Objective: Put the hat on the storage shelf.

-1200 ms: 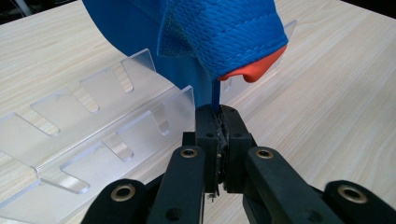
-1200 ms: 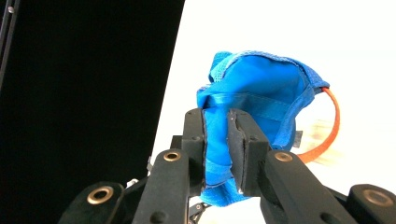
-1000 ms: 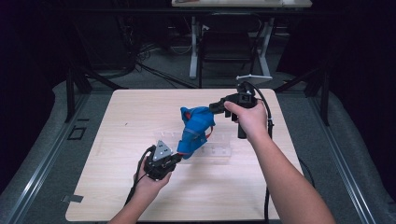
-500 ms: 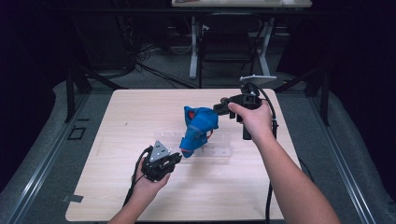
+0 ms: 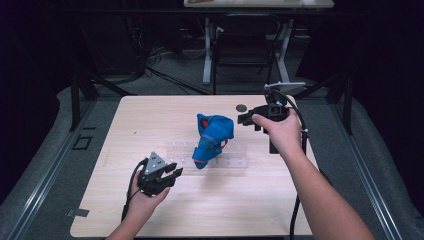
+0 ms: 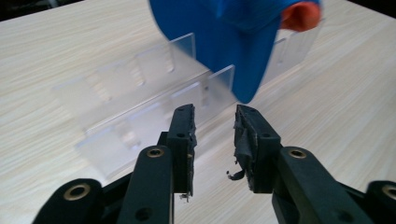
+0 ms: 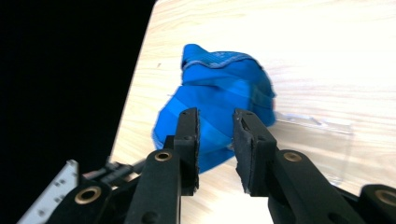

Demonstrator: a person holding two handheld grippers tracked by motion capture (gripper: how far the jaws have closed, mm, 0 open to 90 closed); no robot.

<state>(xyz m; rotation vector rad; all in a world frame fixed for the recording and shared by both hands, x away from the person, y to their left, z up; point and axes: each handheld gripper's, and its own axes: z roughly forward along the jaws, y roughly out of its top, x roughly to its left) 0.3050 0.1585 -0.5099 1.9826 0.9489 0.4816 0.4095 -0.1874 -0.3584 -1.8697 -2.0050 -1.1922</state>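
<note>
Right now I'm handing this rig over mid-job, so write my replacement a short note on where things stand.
Left tool: jaws have just been opening, nothing between them, off the blue cloth, near the table's front.
Right tool: jaws apart, empty, beside the cloth's far right side.
Cloth: draped in a heap over the clear rack mid-table, an orange bit showing underneath; neither tool touches it.
Done: cloth released onto the rack.
Left: probably regrasp and straighten it; I can't tell the final placement wanted.

Wooden table [image 5: 125, 115], grey floor [image 5: 45, 165], dark room, desk frame [image 5: 250, 55] behind
</note>
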